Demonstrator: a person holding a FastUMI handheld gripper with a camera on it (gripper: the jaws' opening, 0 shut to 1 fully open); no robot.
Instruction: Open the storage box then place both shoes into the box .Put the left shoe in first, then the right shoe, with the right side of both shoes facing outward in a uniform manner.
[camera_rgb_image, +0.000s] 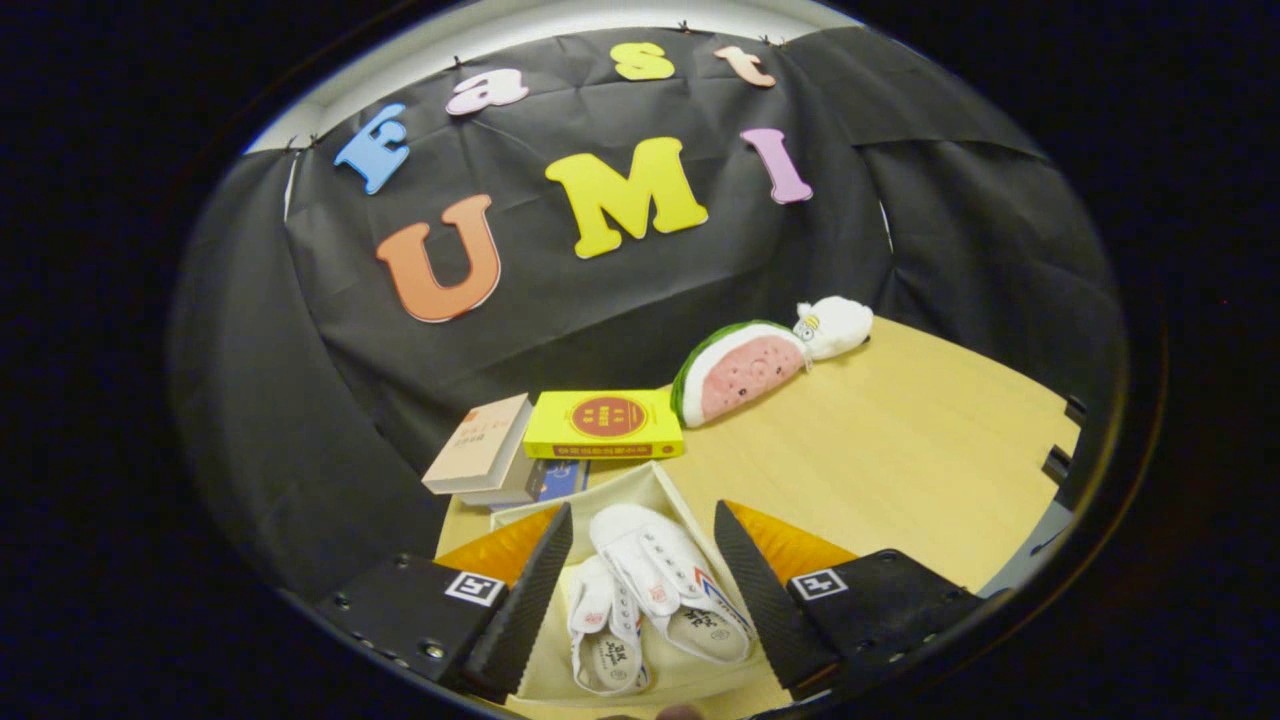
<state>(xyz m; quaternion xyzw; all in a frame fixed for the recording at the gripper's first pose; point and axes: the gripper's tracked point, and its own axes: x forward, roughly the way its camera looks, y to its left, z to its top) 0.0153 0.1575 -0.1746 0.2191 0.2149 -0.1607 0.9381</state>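
Note:
Two white canvas shoes lie inside the open storage box (640, 490), which has pale inner walls and orange outer flaps. The left-hand shoe (605, 625) sits lower and closer to me. The right-hand shoe (672, 590) lies tilted across it, with red and blue stripes on its side. My gripper (640, 585) hovers above the box with its fingers spread wide, one finger (525, 600) on each side of the shoes. Nothing is held between them.
Beyond the box lie a yellow book (605, 424) and a beige book (480, 445) stacked on other books. A watermelon-shaped plush (740, 372) and a white plush (835, 326) rest on the wooden table (900, 450) near the black cloth wall.

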